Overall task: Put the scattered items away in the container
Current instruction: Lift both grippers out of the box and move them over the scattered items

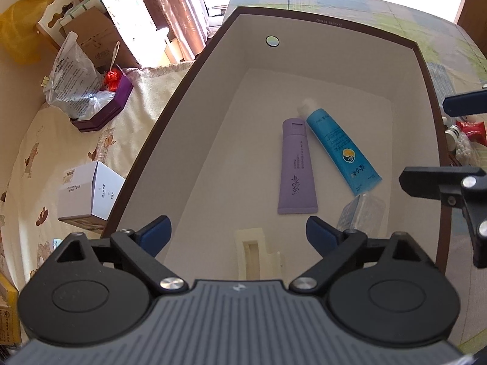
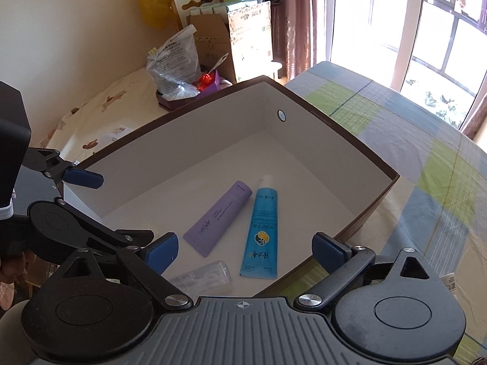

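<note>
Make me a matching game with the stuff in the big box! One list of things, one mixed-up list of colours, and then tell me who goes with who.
Things:
1. tube with the white cap
2. tube with the flat cap
3. little bottle
4. foam block

Colours:
A. see-through
B. cream
C. blue
D. purple

Pairs: 1-C, 2-D, 3-A, 4-B.

All four lie on the floor of the box.

The cardboard carton (image 2: 250, 35) behind the bed is showing "40" on its side. The white box (image 1: 91, 193) is carrying a label reading roughly "J-10". Print on the tubes and the container rim is staying too small to read.
</note>
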`<state>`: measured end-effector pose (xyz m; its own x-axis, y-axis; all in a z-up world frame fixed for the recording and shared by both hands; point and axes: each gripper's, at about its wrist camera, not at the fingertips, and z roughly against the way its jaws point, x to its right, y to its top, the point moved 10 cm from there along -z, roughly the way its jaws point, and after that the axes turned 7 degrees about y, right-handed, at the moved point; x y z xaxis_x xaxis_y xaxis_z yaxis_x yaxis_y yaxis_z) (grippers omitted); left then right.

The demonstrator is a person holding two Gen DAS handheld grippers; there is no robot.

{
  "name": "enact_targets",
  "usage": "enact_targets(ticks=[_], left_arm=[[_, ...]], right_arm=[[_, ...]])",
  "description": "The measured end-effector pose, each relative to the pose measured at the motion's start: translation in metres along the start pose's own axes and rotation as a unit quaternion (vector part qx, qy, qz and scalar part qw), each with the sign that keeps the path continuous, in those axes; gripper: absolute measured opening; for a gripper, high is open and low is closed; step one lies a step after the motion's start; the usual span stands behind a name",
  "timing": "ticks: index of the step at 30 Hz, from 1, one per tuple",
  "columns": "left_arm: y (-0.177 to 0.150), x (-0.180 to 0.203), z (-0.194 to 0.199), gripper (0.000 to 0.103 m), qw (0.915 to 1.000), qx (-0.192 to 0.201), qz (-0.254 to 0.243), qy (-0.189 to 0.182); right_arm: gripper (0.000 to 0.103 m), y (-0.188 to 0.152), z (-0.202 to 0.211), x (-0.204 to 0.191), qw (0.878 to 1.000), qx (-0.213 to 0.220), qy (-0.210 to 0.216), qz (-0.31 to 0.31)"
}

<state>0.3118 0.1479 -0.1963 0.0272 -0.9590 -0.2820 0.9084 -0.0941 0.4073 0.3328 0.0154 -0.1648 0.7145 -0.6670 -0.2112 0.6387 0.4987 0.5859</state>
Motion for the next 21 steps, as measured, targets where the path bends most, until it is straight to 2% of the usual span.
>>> enact_targets(ticks=[11, 21], left_arm=[[-0.008, 0.003, 0.040, 0.098, 0.9997, 0.020, 0.005, -0.009], [-0.029, 0.006, 0.068, 0.098, 0.9993, 0.020, 0.026, -0.018]], right_arm=[[0.100, -0.010, 0.032, -0.012, 1.000, 0.014, 0.002, -0.018], [0.100, -0.031, 0.059, -0.034, 1.000, 0.019, 0.003, -0.019]])
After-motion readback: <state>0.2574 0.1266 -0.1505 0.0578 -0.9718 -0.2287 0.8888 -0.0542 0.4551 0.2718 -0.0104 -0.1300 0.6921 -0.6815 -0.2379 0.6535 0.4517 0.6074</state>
